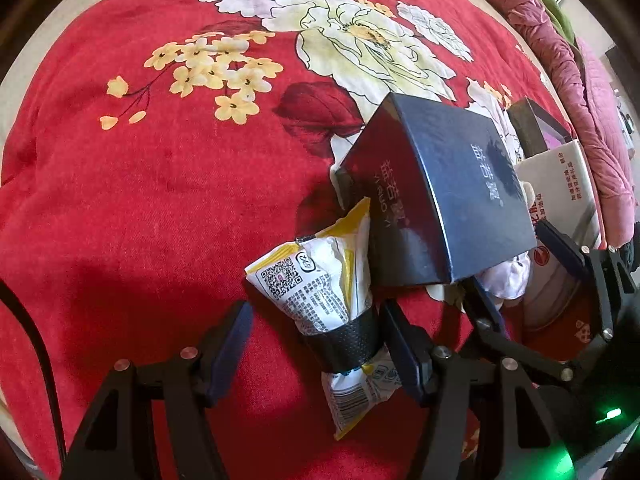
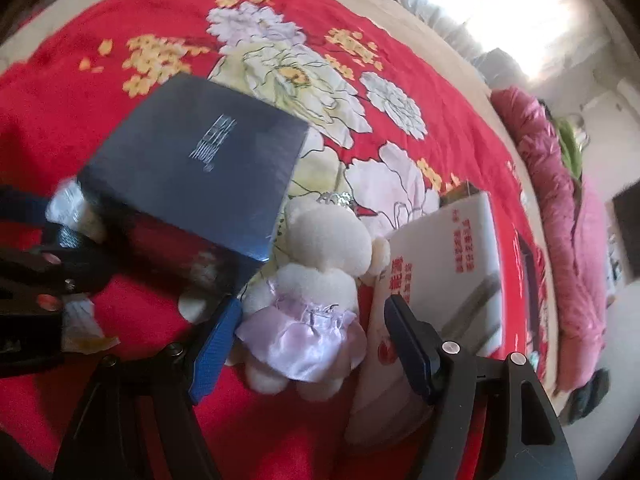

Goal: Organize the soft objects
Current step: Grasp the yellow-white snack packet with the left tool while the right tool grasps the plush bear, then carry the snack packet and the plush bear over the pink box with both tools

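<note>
Your left gripper (image 1: pixel 316 344) has its fingers wide around the snack bag (image 1: pixel 320 288), not squeezing; your right gripper (image 2: pixel 312 344) gapes around the teddy (image 2: pixel 316 280) on the bed (image 1: pixel 140 180).

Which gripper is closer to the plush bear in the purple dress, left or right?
Right. The right gripper is open with its fingers on either side of the plush bear. The left gripper is over the snack packet, beyond the dark box.

Glossy plastic snack packet (image 1: pixel 320 280); fuzzy plush bear (image 2: pixel 324 248).
</note>
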`<action>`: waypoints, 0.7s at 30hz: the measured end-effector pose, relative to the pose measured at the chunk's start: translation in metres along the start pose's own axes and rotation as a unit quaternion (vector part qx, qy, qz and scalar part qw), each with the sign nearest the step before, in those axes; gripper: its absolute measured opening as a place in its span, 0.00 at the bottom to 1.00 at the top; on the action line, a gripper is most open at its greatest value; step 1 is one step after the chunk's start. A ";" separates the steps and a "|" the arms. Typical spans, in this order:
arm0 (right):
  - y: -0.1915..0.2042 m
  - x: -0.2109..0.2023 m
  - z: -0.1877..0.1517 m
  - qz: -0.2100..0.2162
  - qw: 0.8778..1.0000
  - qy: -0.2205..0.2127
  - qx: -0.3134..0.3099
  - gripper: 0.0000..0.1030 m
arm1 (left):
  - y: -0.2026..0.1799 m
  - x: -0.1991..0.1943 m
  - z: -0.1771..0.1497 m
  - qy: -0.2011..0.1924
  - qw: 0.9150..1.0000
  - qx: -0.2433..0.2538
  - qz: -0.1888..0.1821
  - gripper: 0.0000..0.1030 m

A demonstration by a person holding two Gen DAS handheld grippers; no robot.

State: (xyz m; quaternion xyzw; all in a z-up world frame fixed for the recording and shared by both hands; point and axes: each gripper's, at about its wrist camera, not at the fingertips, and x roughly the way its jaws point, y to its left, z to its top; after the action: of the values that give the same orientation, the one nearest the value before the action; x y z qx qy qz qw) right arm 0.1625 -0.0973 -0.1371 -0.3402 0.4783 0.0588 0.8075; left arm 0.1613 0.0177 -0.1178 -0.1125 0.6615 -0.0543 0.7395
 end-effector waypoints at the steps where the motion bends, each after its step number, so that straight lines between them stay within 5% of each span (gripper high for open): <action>1: 0.003 0.001 -0.001 -0.006 1.000 -0.005 -0.009 0.73 | 0.000 0.000 0.000 0.000 1.000 -0.001 0.000 0.63; 4: 0.008 0.004 -0.004 -0.018 0.999 -0.019 -0.023 0.72 | -0.002 0.001 0.000 0.000 1.000 0.000 0.004 0.63; 6: 0.005 0.007 -0.006 0.016 1.000 -0.016 -0.010 0.53 | -0.004 0.001 0.000 -0.001 1.000 0.002 0.008 0.63; 11: -0.011 0.005 -0.009 0.079 0.996 -0.016 0.048 0.42 | -0.005 0.001 0.001 -0.002 1.000 0.000 0.013 0.63; 15: -0.025 -0.010 -0.016 0.129 0.987 -0.026 0.090 0.40 | -0.007 0.004 0.002 -0.005 1.000 0.001 0.018 0.60; 18: -0.033 -0.030 -0.021 0.145 0.983 -0.037 0.106 0.40 | -0.013 0.004 -0.001 -0.009 1.000 0.003 0.011 0.45; 21: -0.045 -0.054 -0.028 0.171 0.975 -0.054 0.133 0.40 | -0.022 0.006 -0.002 -0.014 1.000 0.010 0.021 0.42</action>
State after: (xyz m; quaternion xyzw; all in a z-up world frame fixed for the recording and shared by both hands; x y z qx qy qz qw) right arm 0.1319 -0.1366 -0.0798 -0.1390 0.4885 0.1505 0.8482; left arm 0.1612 -0.0047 -0.1186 -0.0914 0.6530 -0.0439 0.7505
